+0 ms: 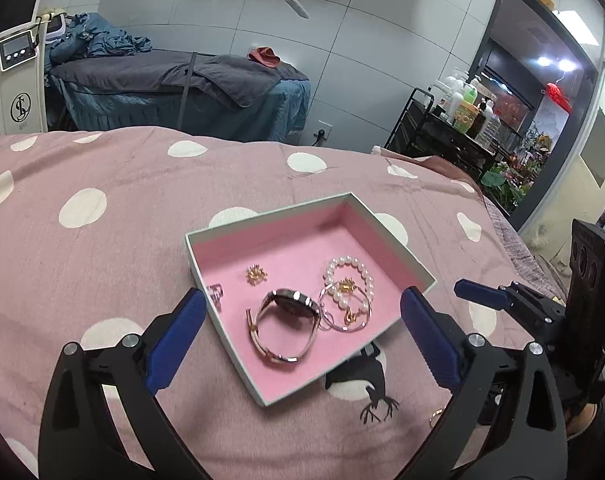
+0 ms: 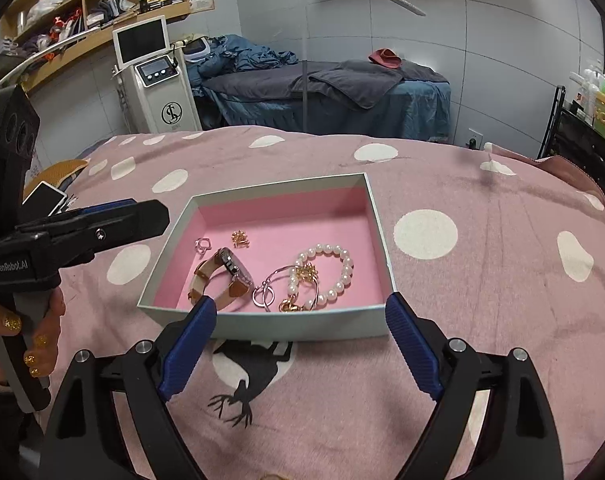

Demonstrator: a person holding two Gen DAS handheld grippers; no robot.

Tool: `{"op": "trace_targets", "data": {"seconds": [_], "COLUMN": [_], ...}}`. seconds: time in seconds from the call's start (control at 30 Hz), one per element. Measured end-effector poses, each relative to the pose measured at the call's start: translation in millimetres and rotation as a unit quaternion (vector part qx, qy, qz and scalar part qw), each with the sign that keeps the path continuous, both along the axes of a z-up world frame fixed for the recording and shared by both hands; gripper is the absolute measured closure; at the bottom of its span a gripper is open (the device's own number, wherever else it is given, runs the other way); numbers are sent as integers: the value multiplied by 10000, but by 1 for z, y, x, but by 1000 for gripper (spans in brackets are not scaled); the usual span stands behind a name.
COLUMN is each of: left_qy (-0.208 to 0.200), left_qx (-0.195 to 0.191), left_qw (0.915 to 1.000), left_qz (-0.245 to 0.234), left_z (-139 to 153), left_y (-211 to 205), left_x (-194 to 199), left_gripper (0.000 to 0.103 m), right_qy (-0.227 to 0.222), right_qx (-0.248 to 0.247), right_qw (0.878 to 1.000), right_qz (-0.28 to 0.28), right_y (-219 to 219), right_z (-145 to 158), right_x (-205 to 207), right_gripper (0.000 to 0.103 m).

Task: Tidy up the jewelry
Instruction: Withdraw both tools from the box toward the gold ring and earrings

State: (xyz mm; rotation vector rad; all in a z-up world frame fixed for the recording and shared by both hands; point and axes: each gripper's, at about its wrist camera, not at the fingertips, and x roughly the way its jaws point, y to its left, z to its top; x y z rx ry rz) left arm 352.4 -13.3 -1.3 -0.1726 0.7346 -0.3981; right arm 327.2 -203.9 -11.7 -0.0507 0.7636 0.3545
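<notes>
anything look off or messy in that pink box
Yes. In the box, the pearl bracelet, silver hoops and gold pieces lie overlapped in one heap, looking tangled. The watch lies tipped on its side. The small ring and gold earring sit apart.

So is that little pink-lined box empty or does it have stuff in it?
Not empty: the box holds a watch, pearl bracelet, rings and small gold pieces.

Pink bedspread (image 2: 482, 280) with white polka dots and a black deer print (image 2: 246, 376). Pale grey-green box (image 2: 262, 324), pink lining. White pearl bracelet (image 2: 334, 272), gold earring (image 2: 240, 238), watch (image 2: 222, 276) with tan-and-cream strap. Gripper fingers (image 2: 186, 352) blue, arms black.
</notes>
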Motion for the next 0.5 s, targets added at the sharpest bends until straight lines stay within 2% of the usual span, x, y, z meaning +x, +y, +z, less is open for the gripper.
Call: {"op": "trace_targets", "data": {"seconds": [0.2,0.33,0.5], "left_qy": [-166,-131,-158], "left_qx": [293,448,707], "left_qw": [9993,9982,9968], "left_qz": [-168,-366,-348], "left_z": [-11,-23,-35], "left_y": [-7,-11,-14], "left_x": [-47,-74,-102], "left_gripper": [7,7,7], "right_qy": [12,-20,-65], "right_qx": [-170,-340,-646], "right_qw": [9998,9994,9979], "right_qz": [74,67,65], "right_y": [-5,-7,-8], "right_z": [-5,-11,-20], "right_x": [-34,-55,-75], "right_gripper": [19,19,19]}}
